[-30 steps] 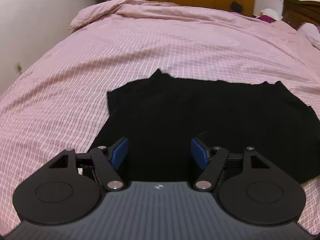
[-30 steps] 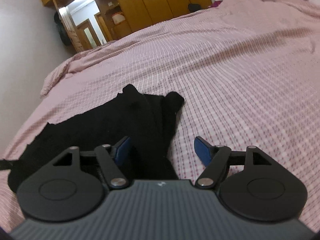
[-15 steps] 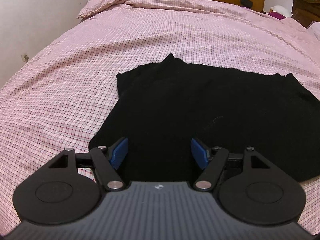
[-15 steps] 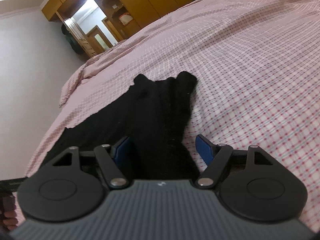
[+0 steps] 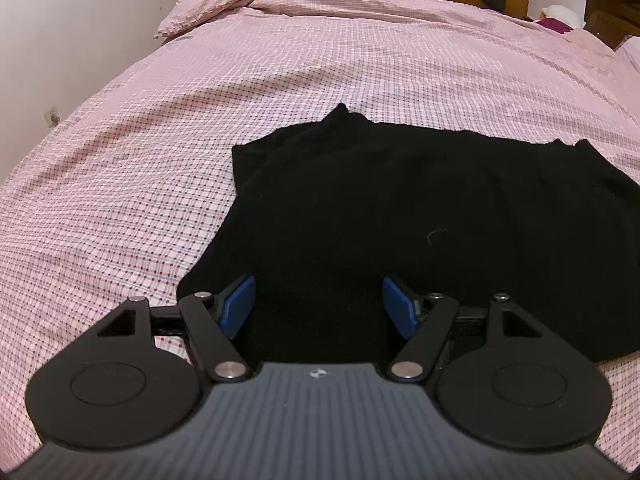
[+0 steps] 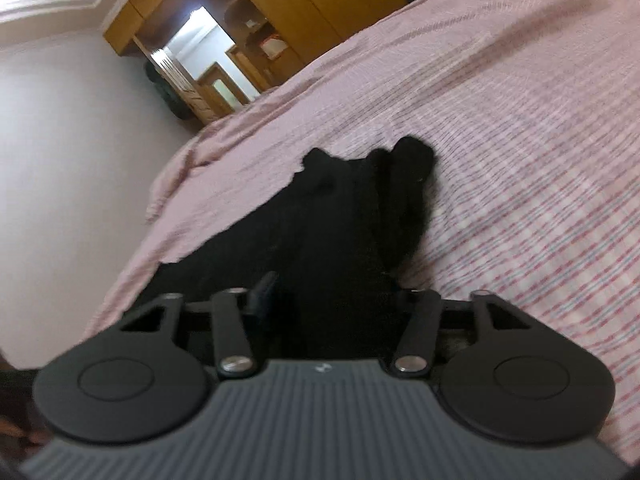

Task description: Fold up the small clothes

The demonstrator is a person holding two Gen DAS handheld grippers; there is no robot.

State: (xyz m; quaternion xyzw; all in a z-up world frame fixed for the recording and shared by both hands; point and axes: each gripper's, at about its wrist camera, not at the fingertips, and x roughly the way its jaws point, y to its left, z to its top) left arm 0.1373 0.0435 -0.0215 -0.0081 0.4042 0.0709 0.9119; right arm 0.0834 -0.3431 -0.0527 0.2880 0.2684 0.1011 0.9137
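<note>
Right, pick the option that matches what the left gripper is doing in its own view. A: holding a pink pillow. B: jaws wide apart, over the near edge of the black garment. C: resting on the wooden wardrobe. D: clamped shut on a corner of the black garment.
B: the left gripper has its blue pads far apart with the black garment between and beyond them, spread on the pink checked bedcover.

We've got the left gripper (image 5: 319,302) tipped down with its blue pads (image 5: 239,306) spread wide, nothing pinched between them. Our right gripper (image 6: 332,300) is rolled to one side, and its jaws have just been closing in, with black fabric sitting between them.
</note>
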